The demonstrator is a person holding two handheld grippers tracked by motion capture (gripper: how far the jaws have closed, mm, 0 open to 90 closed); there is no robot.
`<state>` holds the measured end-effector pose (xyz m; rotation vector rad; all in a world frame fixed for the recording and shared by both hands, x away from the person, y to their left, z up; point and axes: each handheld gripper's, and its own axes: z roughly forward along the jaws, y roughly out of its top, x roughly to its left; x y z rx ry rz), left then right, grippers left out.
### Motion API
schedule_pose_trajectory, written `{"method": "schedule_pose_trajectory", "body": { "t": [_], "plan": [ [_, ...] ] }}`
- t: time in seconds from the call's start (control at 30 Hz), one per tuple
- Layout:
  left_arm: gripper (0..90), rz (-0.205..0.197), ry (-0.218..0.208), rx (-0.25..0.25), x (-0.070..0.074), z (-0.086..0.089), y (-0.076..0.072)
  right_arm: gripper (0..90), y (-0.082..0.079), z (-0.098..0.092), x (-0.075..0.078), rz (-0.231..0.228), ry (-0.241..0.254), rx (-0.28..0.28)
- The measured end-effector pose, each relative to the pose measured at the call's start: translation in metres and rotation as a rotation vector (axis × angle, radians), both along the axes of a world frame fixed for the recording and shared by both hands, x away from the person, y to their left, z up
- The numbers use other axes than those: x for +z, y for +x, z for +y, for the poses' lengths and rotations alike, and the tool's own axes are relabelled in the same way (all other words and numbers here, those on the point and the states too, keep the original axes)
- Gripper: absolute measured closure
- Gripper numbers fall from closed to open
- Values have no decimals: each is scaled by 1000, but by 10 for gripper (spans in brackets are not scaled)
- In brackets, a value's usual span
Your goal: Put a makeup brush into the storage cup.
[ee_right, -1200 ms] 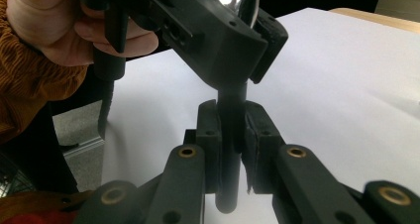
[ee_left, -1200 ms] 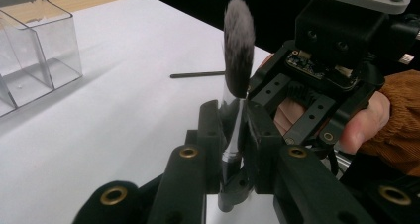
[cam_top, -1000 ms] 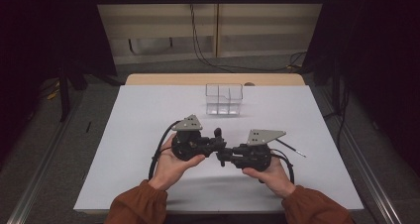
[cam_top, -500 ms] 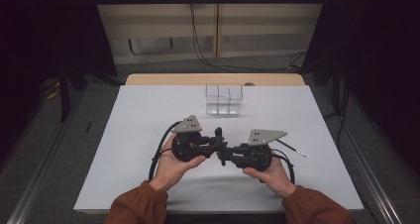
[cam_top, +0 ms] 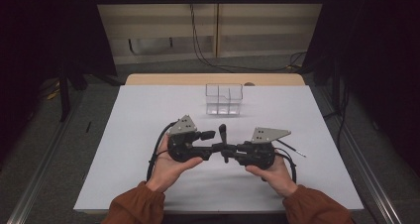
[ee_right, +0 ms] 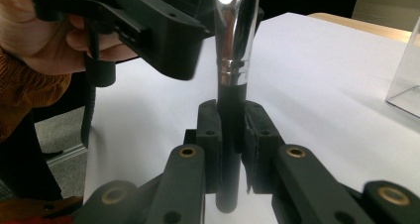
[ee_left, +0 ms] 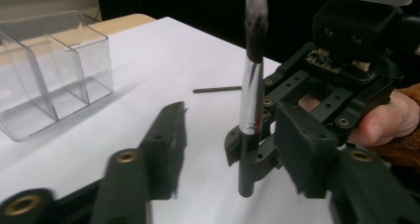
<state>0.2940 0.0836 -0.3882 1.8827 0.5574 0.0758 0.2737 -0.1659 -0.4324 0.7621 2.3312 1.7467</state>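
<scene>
Handover is finishing near the bench's front edge: right gripper [ee_right: 233, 135] is clamping the makeup brush [ee_left: 250, 110] upright while left gripper [ee_left: 228, 149], just opening, is freeing it.

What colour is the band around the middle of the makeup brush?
Shiny silver on the makeup brush, clearest in the right gripper view.

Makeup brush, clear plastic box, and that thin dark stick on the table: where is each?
makeup brush [ee_left: 251, 100], left gripper view, silver ferrule.
clear plastic box [cam_top: 224, 99], high view, front wall.
thin dark stick [ee_left: 217, 89], left gripper view, middle of its length.
</scene>
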Motion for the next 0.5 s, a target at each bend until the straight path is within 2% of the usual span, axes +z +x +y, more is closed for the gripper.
{"method": "schedule_pose_trajectory", "body": {
  "t": [0.03,0.1,0.3,0.37,0.43,0.5],
  "plan": [
    [435,7,-10,1,0,1,0,804,0,0,0,-1,0,-1],
    [394,-3,-1,16,0,3,-1,804,0,-1,0,-2,-2,-3],
    [201,-15,-6,82,-1,12,-2,804,-1,-4,1,-7,-8,-12],
    [160,-29,-10,95,-2,15,-3,804,-2,-5,1,-6,-8,-17],
    [118,-29,-41,96,-2,19,-3,804,-2,-6,1,-7,-7,-20],
    [113,-45,-32,106,-2,23,-3,804,-2,-6,1,-6,-7,-22]
  ]
}}
